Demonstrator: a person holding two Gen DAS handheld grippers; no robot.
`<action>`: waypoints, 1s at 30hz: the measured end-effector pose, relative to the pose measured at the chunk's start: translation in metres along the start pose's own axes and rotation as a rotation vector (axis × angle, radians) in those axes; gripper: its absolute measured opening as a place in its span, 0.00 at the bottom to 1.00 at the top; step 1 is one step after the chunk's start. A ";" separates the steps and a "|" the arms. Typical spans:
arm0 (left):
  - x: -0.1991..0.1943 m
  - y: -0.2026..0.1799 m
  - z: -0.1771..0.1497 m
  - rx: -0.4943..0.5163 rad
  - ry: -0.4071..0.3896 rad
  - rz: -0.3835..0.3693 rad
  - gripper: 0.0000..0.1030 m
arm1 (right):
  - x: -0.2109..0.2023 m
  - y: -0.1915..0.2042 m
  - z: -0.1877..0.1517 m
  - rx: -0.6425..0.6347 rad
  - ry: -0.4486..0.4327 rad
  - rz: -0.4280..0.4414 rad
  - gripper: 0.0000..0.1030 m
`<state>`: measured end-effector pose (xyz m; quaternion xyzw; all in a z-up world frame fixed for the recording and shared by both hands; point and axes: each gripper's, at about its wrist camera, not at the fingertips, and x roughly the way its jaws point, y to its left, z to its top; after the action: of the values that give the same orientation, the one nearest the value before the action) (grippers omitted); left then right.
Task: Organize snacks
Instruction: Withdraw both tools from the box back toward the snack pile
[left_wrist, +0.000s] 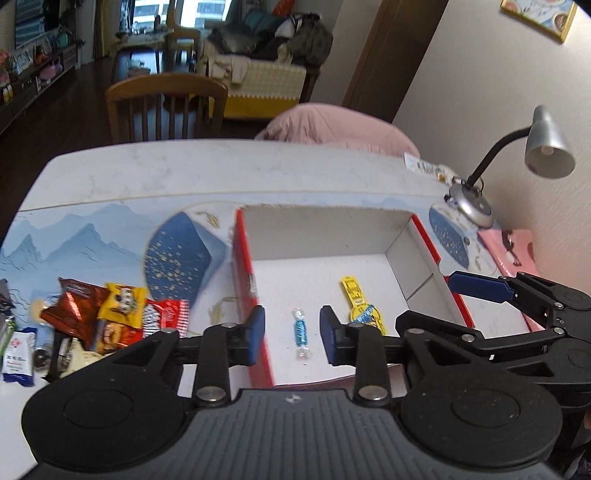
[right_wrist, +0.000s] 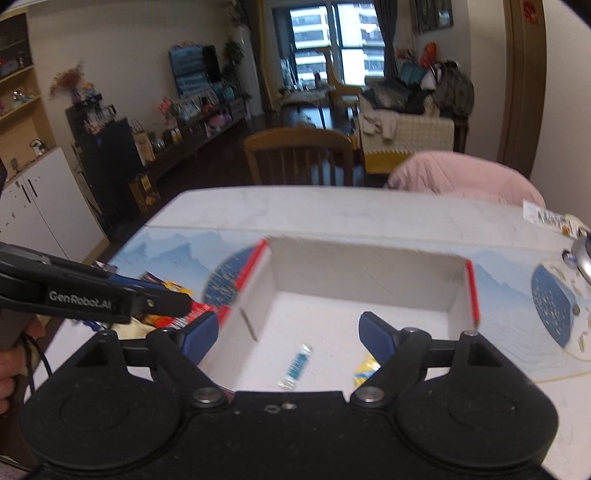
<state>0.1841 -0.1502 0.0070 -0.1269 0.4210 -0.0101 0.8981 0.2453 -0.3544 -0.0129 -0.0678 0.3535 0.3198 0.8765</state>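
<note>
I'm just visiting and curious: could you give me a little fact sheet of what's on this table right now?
Box: red-edged white box, open on the table
In the box: blue-wrapped candy, yellow packet, lying apart
Still outside: pile of snack packets, left of the box
Left gripper: jaws open, nothing held
Right gripper: jaws open, nothing held
Also there: desk lamp

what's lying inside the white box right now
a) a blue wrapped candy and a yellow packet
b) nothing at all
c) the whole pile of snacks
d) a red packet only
a: the box holds just a blue wrapped candy and a yellow packet on its white floor, while the pile of snacks sits on the table outside it, off its left wall.
</note>
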 end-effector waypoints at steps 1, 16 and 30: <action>-0.005 0.005 -0.002 0.003 -0.010 0.002 0.40 | -0.001 0.007 0.001 0.000 -0.007 0.004 0.81; -0.071 0.104 -0.028 0.003 -0.123 -0.010 0.74 | 0.007 0.108 0.000 -0.008 -0.117 0.044 1.00; -0.080 0.224 -0.053 0.001 -0.097 0.121 0.75 | 0.059 0.168 -0.022 -0.013 -0.027 0.022 1.00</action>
<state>0.0725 0.0653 -0.0186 -0.1010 0.3841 0.0502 0.9164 0.1625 -0.1999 -0.0499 -0.0652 0.3403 0.3324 0.8772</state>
